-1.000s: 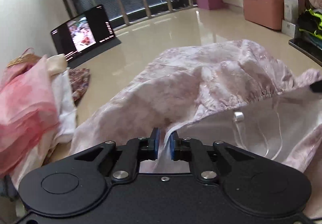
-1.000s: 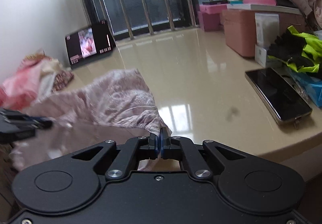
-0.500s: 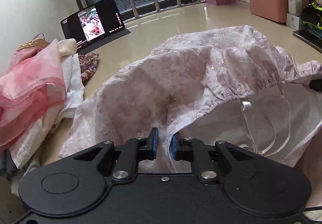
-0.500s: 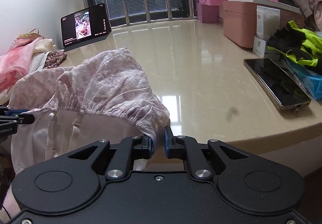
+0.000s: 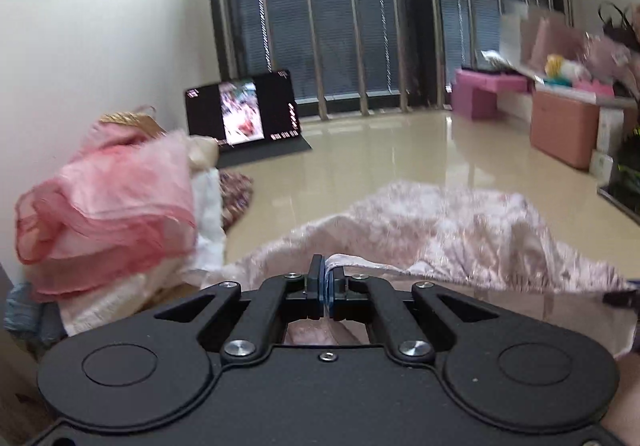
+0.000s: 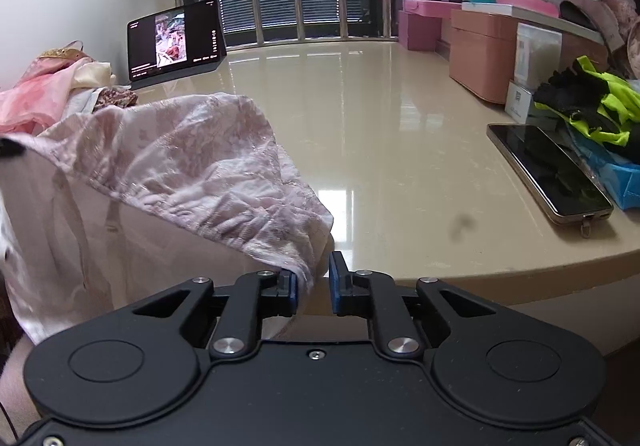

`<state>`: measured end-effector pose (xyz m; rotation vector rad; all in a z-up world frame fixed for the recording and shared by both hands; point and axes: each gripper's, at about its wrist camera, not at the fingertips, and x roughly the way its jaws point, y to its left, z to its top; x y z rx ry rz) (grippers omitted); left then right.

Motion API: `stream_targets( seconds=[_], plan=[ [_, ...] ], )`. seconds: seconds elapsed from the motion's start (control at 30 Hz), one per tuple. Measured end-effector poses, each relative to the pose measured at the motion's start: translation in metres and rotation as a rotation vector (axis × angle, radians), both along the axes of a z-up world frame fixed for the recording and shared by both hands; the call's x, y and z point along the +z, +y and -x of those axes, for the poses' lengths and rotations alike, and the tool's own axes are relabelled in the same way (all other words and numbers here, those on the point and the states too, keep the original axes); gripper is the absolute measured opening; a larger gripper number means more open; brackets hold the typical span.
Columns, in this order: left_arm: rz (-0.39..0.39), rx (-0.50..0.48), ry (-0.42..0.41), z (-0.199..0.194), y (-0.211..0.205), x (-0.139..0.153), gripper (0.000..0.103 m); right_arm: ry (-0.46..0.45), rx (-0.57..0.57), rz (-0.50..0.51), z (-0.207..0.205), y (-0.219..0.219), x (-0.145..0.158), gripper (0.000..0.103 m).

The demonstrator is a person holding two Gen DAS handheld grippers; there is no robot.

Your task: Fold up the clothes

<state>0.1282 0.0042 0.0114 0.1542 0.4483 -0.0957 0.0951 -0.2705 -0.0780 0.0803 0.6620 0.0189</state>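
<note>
The left hand-held gripper (image 5: 325, 282) is a matte black plastic body, broad and flat, with a rounded lobe on each side, each bearing a shallow circular recess. Two angled link arms run from the lobes to the finger carriers, each with a triangular cut-out. Silver round-headed screws sit at the pivots, and a small screw lies on the centre line just behind the opening. The fingers (image 5: 316, 278) are short black blocks faced with blue pads.

The right hand-held gripper (image 6: 313, 280) has the same build: black lobes with circular recesses, cut-out link arms, silver pivot screws, a small centre screw, blue-padded fingers (image 6: 338, 278). Fine dust specks show on its black surface.
</note>
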Motion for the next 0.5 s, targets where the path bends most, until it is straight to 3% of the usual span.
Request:
stream_targets(
  seconds=[0.1, 0.27, 0.4, 0.5],
  plan=[
    [0.002, 0.007, -0.004, 0.005, 0.003, 0.002, 0.002, -0.002, 0.009, 0.000, 0.001, 0.002, 0.001, 0.017],
    [-0.044, 0.034, -0.027, 0.015, 0.006, 0.000, 0.002, -0.002, 0.054, -0.012, 0.005, 0.004, 0.010, 0.003],
    [-0.076, 0.067, -0.052, 0.028, 0.012, 0.001, 0.002, -0.058, 0.098, 0.033, 0.017, 0.008, 0.034, 0.001],
    [-0.085, 0.054, -0.101, 0.046, 0.015, 0.018, 0.002, -0.145, 0.088, 0.015, 0.030, -0.001, 0.065, 0.001]
  ],
)
